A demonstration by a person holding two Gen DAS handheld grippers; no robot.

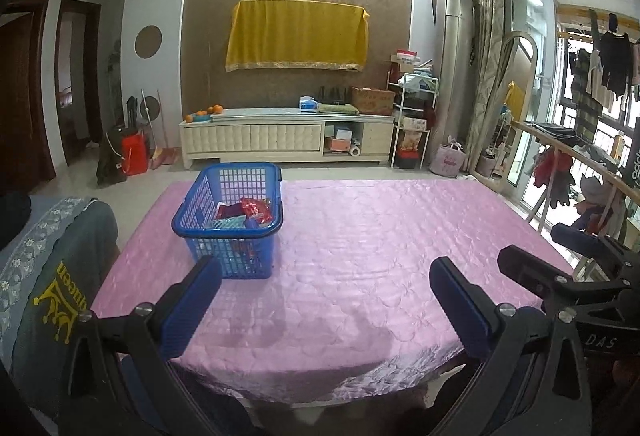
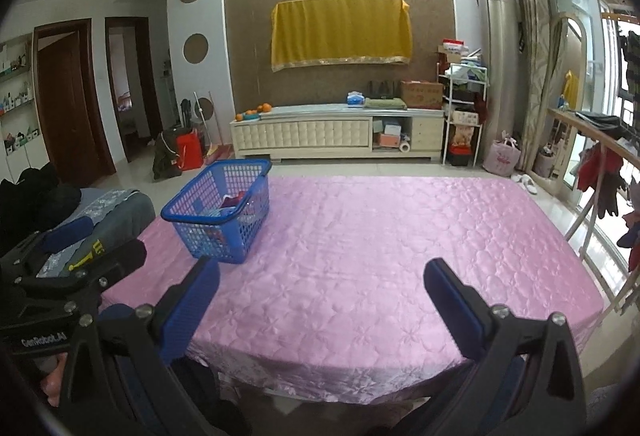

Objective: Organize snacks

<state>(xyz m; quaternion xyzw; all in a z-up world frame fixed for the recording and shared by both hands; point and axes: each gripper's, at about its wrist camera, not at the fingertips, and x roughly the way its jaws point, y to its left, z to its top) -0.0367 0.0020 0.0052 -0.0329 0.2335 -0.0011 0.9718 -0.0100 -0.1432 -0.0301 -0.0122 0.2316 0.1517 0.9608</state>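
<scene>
Left wrist view: our left gripper [image 1: 326, 290] is released, blue pads [image 1: 192, 306] spread wide with nothing between them, hovering over the near edge of the pink quilted tablecloth [image 1: 380, 236]. Blue plastic basket [image 1: 230, 224] stands on the cloth just ahead of the left finger, slightly left of the claw's centre line. Inside it we see snack packets [image 1: 246, 214]: a red one on top, a light blue one lower down, a dark red one behind; exact count unclear. Our right gripper [image 1: 568, 276] shows at the far right edge of the claw, black linkage only, so we can't tell its state from here. Left of the claw, a grey garment with yellow print [image 1: 60, 284] is draped beside the table. Far ahead: TV cabinet [image 1: 280, 136] with oranges [image 1: 208, 111], yellow cloth [image 1: 298, 36] on the wall. Right wrist view: our right gripper [image 2: 322, 294] is also released, pads [image 2: 452, 300] well apart, empty, above the cloth [image 2: 400, 236] near the front edge. Basket [image 2: 220, 212] sits ahead and left of the claw, near the table's left edge, with the packets [image 2: 234, 204] partly visible through the mesh. Left gripper's [image 2: 68, 252] black body shows at far left, beside the cloth.
</scene>
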